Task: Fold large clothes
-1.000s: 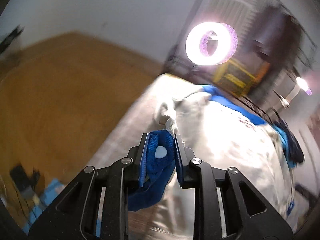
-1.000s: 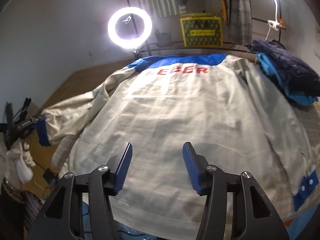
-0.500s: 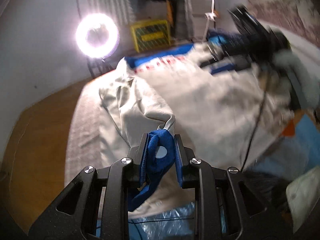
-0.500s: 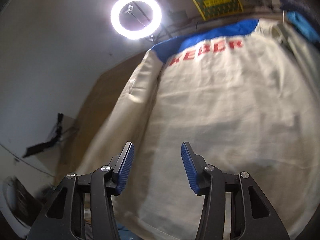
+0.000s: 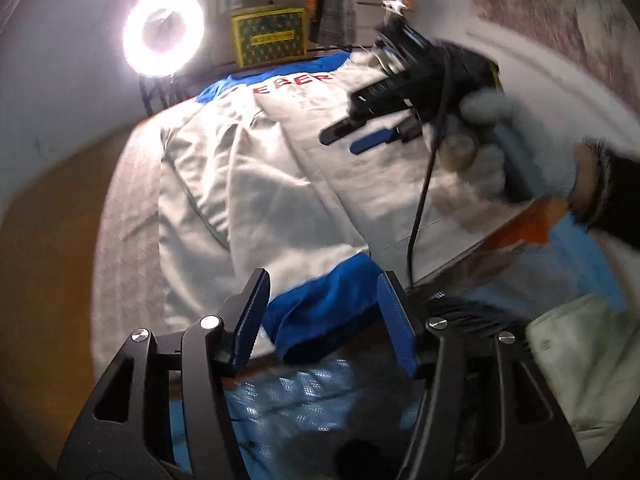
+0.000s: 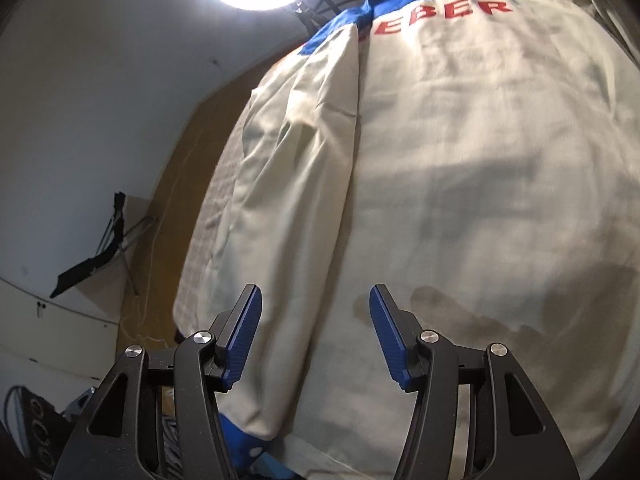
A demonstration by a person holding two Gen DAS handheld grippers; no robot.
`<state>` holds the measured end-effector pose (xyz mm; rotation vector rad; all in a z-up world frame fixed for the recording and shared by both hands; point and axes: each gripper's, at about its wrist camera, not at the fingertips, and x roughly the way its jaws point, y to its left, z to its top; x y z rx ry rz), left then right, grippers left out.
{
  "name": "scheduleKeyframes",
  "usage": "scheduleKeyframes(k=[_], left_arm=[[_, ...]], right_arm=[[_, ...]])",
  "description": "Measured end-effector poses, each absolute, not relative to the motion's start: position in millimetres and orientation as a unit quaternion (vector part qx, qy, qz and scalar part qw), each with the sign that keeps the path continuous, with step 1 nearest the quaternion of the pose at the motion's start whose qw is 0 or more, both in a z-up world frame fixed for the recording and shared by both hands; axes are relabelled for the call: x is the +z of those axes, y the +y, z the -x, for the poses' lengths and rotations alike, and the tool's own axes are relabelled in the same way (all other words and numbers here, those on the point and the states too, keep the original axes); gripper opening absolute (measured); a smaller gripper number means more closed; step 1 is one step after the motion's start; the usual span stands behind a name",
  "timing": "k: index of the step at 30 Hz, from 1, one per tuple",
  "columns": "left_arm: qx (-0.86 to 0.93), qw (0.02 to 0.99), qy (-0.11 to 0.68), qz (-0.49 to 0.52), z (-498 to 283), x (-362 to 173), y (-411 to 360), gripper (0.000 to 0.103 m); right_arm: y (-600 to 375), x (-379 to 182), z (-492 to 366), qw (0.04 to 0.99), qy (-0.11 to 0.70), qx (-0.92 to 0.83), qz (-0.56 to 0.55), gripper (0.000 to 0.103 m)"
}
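A cream jacket (image 6: 460, 168) with a blue yoke and red lettering lies back-up on the bed. Its left sleeve (image 6: 296, 200) is folded in along the body, and the blue cuff (image 5: 324, 308) rests at the near hem. My left gripper (image 5: 323, 280) is opening around that cuff; the cuff lies between the jaws, but the pads do not press it. My right gripper (image 6: 316, 296) hovers low over the jacket's lower back, its jaws opening with nothing gripped. In the left wrist view the right gripper (image 5: 344, 140) shows in a gloved hand (image 5: 480, 148).
A ring light (image 5: 163, 38) and a yellow-green box (image 5: 270, 36) stand beyond the bed's far end. Wood floor (image 5: 52, 240) runs along the left. Blue plastic sheeting (image 5: 304, 396) hangs at the near edge. A black cable (image 5: 420, 208) trails from the right gripper. A dark stand (image 6: 92, 264) leans at the wall.
The left gripper swung the blue cuff in from the left onto the jacket's near hem and let it go. The right gripper dropped closer to the jacket and its jaws spread a little.
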<state>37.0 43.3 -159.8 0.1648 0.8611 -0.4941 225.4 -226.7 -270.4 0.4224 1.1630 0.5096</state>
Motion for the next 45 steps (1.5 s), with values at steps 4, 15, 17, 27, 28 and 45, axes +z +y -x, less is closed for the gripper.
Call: scheduleKeyframes(k=[4,15,17,27,28,45], left_arm=[[-0.187,0.88,0.436,0.025,-64.1,-163.2,84.1,0.058],[-0.114,0.817,0.526,0.205,-205.8,-240.3,129.4,0.033],[-0.123,0.801,0.544,0.218,-219.5,-255.3,126.3,0.033],[-0.14,0.798,0.517,0.276,-229.6,-254.7,134.2,0.0],[-0.138,0.803,0.509,0.276,-227.8,-249.4,137.1,0.0],[-0.063,0.824,0.5,0.259,-228.9,-240.2,163.9,0.0]], right_arm=[[-220.7,-270.6,-214.9,0.783,0.546,0.234,-0.182,0.056],[-182.6,-283.2,-170.9,0.764,0.584,0.241,-0.13,0.056],[-178.6,-283.7,-164.4,0.761,0.587,0.245,-0.125,0.056],[-154.9,-292.5,-155.0,0.75,0.602,0.263,-0.069,0.023],[-152.5,-292.9,-155.2,0.743,0.606,0.274,-0.076,0.011],[-139.3,-288.6,-174.2,0.733,0.591,0.301,-0.15,0.046]])
